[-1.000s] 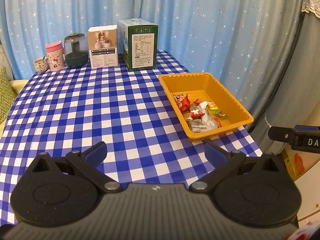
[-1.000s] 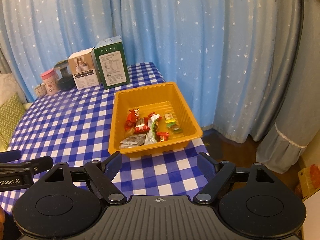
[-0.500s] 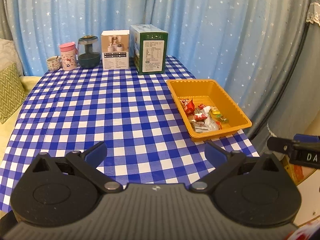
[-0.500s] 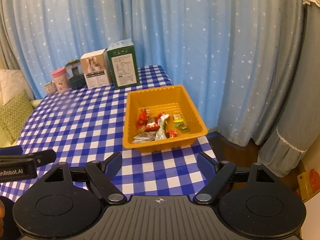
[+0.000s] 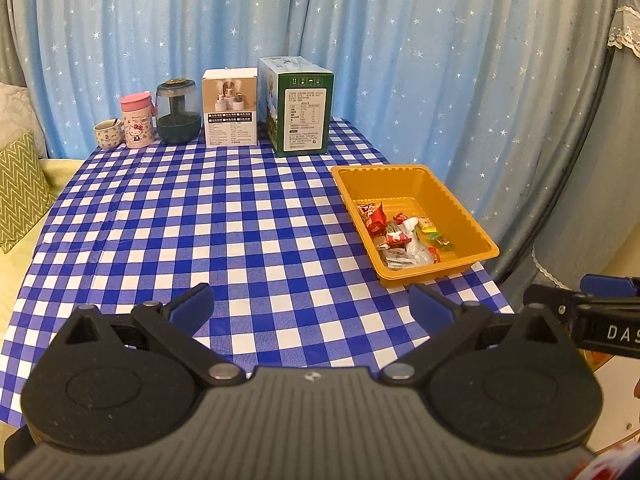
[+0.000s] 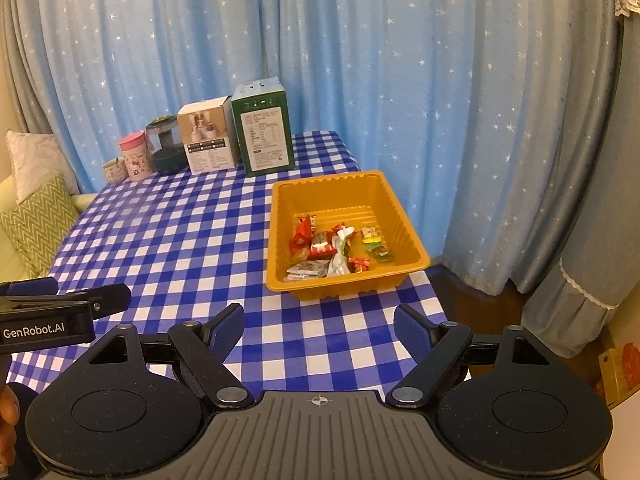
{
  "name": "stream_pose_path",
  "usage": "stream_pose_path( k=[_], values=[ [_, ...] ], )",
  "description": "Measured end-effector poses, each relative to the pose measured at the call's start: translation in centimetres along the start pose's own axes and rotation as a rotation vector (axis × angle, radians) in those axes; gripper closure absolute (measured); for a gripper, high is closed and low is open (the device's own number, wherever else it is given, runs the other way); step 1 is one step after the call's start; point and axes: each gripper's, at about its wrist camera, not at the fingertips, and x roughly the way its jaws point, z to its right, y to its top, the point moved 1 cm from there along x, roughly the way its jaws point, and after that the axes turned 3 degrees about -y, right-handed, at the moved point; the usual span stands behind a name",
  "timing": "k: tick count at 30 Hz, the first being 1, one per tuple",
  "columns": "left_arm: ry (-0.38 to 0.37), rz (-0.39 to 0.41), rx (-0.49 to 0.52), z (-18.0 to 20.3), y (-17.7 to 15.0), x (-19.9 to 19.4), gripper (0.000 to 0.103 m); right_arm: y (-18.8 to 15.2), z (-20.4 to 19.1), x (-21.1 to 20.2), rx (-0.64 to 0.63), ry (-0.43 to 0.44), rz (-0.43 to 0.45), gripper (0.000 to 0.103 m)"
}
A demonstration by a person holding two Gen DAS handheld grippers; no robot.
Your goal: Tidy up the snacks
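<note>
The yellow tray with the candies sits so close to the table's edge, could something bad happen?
Maybe. The yellow tray sits near the corner of the checked table, so a push from the right tool might slide it off. The candies lie loose in a pile, so grabbing one could drag others out. Both tools are open and empty; the left tool is clear of the tray.

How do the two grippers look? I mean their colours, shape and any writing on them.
Both look alike: the left gripper and the right gripper have a ribbed grey body, two round black discs, black linkage arms with silver pivots, and blue fingers. White side lettering reads "GenRobot.AI" on the left and "DAS", cut off, on the right.
</note>
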Motion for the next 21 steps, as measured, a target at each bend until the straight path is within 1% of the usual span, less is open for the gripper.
stream_pose_path(
  k=[21],
  values=[
    [-0.008,-0.006,0.008,0.23,-0.11,0.04,0.0,0.04,0.41,-0.02,0.008,-0.005,0.004,0.022]
  ],
)
